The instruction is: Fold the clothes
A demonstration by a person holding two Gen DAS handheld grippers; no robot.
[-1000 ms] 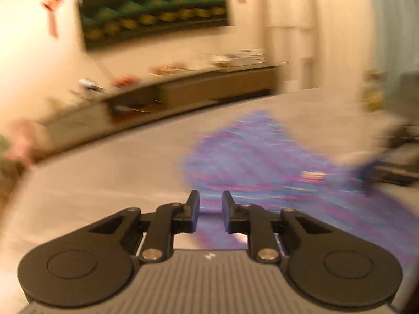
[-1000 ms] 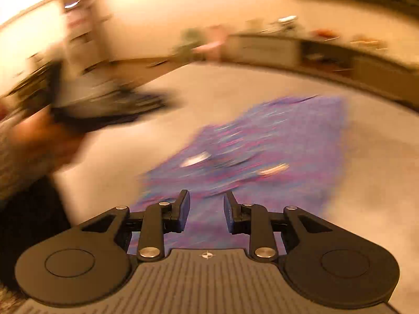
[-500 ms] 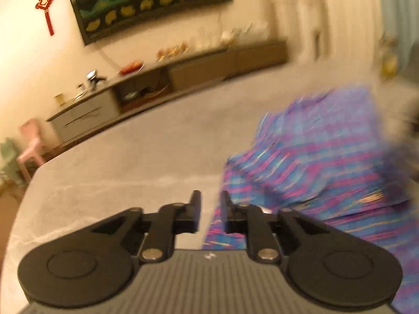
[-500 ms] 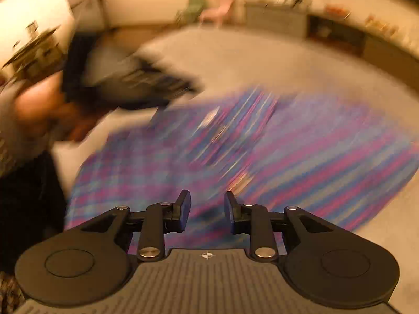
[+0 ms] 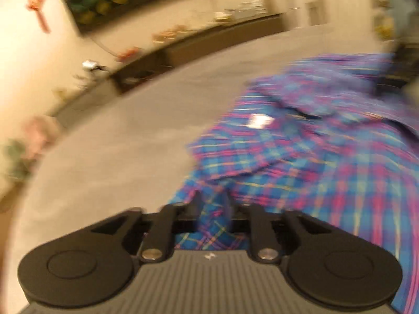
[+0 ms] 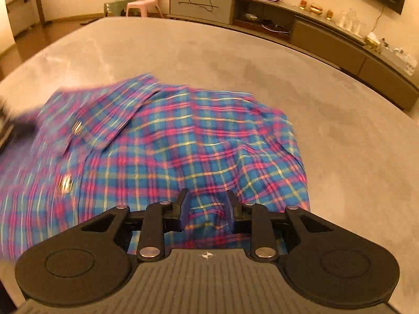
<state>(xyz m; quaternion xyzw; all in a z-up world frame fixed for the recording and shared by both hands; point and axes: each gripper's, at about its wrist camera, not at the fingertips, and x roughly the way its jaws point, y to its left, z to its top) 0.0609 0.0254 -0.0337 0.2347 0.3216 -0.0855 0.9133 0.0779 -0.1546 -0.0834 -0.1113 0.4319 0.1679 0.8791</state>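
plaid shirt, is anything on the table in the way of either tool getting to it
Nothing visible stands in the way. The plaid shirt lies on the bare grey table, and its fabric already sits between the fingers of both the left tool, whose jaws are closing, and the right tool.

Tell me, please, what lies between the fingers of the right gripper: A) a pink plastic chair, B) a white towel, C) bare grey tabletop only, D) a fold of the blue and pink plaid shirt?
D: in the right wrist view, a fold of the blue and pink plaid shirt sits between the fingers of the right gripper.
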